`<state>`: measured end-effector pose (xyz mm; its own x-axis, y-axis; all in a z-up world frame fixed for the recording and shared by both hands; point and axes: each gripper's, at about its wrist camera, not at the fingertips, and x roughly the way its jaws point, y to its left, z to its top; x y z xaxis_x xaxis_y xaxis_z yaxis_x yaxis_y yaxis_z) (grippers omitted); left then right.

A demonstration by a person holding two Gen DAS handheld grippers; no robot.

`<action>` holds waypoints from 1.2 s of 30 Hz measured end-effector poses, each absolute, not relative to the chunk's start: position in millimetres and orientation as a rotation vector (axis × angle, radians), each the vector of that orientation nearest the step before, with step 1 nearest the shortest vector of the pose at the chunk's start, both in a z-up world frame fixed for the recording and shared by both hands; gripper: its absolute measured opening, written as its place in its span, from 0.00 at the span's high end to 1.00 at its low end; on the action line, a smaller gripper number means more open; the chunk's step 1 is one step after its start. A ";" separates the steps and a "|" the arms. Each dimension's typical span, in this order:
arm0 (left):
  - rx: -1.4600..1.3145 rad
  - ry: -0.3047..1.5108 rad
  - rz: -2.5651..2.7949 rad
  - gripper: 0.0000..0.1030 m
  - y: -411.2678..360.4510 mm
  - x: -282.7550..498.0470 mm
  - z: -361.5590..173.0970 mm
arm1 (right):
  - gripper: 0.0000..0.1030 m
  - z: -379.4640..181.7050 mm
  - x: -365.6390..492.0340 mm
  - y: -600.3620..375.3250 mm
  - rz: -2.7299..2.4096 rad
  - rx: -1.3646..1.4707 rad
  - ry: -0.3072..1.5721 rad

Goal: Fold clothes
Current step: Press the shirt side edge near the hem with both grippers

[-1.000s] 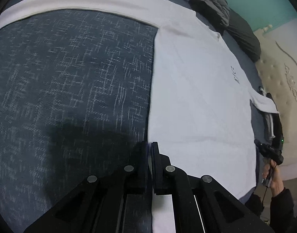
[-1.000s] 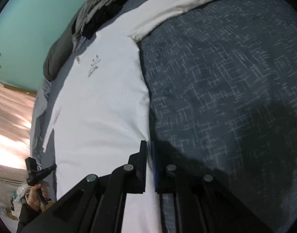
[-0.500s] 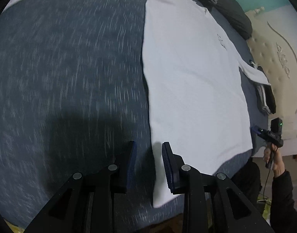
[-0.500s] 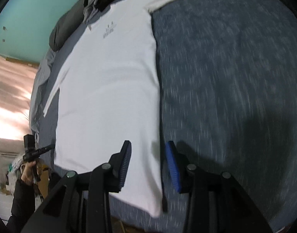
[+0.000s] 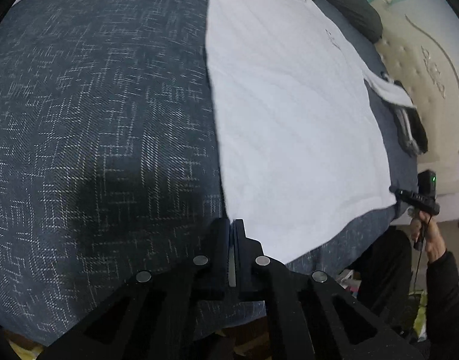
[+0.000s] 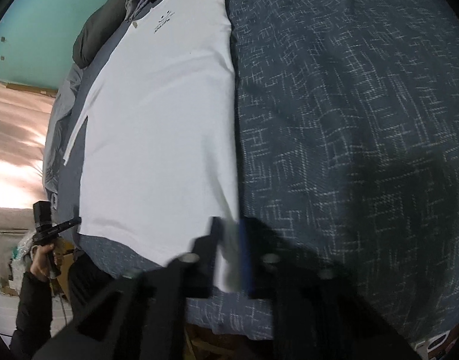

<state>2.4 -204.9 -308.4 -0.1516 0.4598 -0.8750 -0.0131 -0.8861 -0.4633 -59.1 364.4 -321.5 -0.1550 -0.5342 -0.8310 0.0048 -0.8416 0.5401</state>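
Note:
A white long-sleeved shirt (image 5: 289,114) lies flat on the dark blue patterned bed cover (image 5: 103,105), chest print up. My left gripper (image 5: 231,228) is shut on the shirt's near bottom corner, a strip of white cloth showing between its fingers. In the right wrist view the same shirt (image 6: 163,120) lies flat. My right gripper (image 6: 230,225) is closing on the shirt's other bottom corner, with white cloth between its blurred fingers and a small gap left. Each gripper shows far off in the other's view, the right one (image 5: 415,198) and the left one (image 6: 52,228).
Dark and grey clothes (image 5: 349,3) are piled at the head of the bed, also in the right wrist view (image 6: 109,27). A cream padded headboard (image 5: 433,69) stands at the right. A teal wall (image 6: 58,9) lies beyond. The bed's front edge (image 5: 319,255) is just below the hem.
Both grippers dropped back to the hem corners. The left, open half a second ago, has shut on its corner. The right has narrowed around its corner and is still moving.

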 end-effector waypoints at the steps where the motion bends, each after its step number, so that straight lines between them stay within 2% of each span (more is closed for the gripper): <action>1: -1.797 -0.497 2.109 0.98 -204.4 3.1 -304.9 | 0.96 -318.3 -58.2 365.1 -2.060 1.748 -0.596; 11: -1.773 -0.426 2.126 0.99 -213.7 9.8 -281.8 | 0.99 -294.8 -44.7 371.1 -2.071 1.746 -0.525; 19: -1.820 -0.437 2.115 0.99 -213.9 7.4 -302.0 | 0.99 -313.4 -42.4 365.8 -2.026 1.774 -0.556; 23: -1.815 -0.454 2.116 0.99 -222.1 10.1 -302.5 | 0.97 -313.1 -43.9 371.3 -2.011 1.756 -0.630; 24: -1.816 -0.454 2.115 0.99 -221.9 10.0 -303.3 | 0.95 -312.6 -43.9 373.2 -2.017 1.758 -0.640; 26: -1.819 -0.455 2.113 0.99 -220.8 9.4 -305.2 | 0.77 -312.1 -42.9 377.8 -2.021 1.753 -0.662; 27: -1.820 -0.454 2.112 0.99 -220.9 9.2 -305.6 | 0.61 -311.8 -41.8 379.9 -2.016 1.750 -0.672; 28: -1.821 -0.453 2.111 0.99 -221.0 9.1 -306.0 | 0.59 -312.1 -39.8 380.6 -2.007 1.749 -0.678; 32: -1.821 -0.445 2.114 0.99 -218.7 7.4 -305.6 | 0.59 -318.2 -35.8 371.0 -1.986 1.774 -0.621; 33: -1.822 -0.443 2.115 0.99 -218.9 6.9 -305.4 | 0.66 -320.1 -35.2 368.0 -1.984 1.781 -0.604; 34: -1.822 -0.442 2.118 0.99 -200.7 -0.7 -306.9 | 0.87 -322.0 -34.5 365.0 -1.981 1.788 -0.586; 35: -1.819 -0.437 2.121 0.99 -198.9 -1.1 -305.5 | 0.94 -322.1 -34.0 364.9 -1.980 1.790 -0.567; 36: -1.815 -0.431 2.124 0.99 -198.3 -0.9 -303.9 | 0.95 -319.9 -33.5 368.6 -1.981 1.787 -0.545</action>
<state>-0.9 -198.3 -303.9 -0.1467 0.4234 -0.8940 -0.0410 -0.9056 -0.4222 -33.5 368.6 -319.9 -0.0893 -0.5474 -0.8321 0.0445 -0.8368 0.5457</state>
